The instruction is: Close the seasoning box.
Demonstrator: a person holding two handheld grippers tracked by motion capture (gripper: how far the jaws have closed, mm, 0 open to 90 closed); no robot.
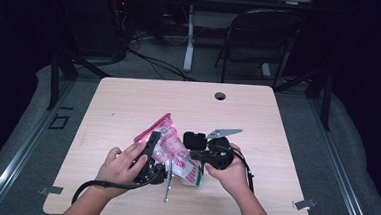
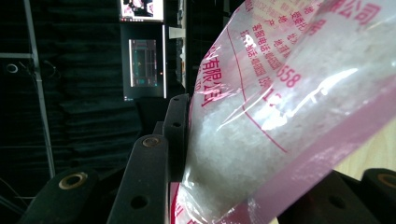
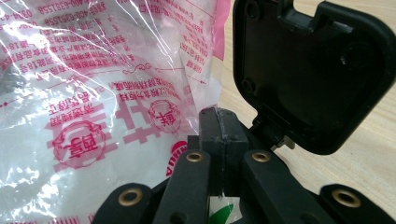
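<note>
A clear plastic bag [image 1: 172, 147] of white grains, printed in red with a pink top edge, lies tilted near the table's front middle. My left gripper [image 1: 152, 144] reaches in from the left. In the left gripper view the bag [image 2: 261, 116] bulges between the two jaws of that gripper [image 2: 261, 156], pressed against the left one. My right gripper [image 1: 199, 155] comes in from the right. In the right gripper view its jaws [image 3: 222, 126] are pressed together, with a scrap of the bag's green-printed edge [image 3: 220, 212] between them and the bag [image 3: 93, 107] spread to their left.
The light wooden table [image 1: 129, 98] has a round cable hole [image 1: 220, 96] at its far edge. A black casing [image 3: 313, 74] stands close beside the right jaws. A folding chair [image 1: 263, 37] and desk legs stand beyond the table.
</note>
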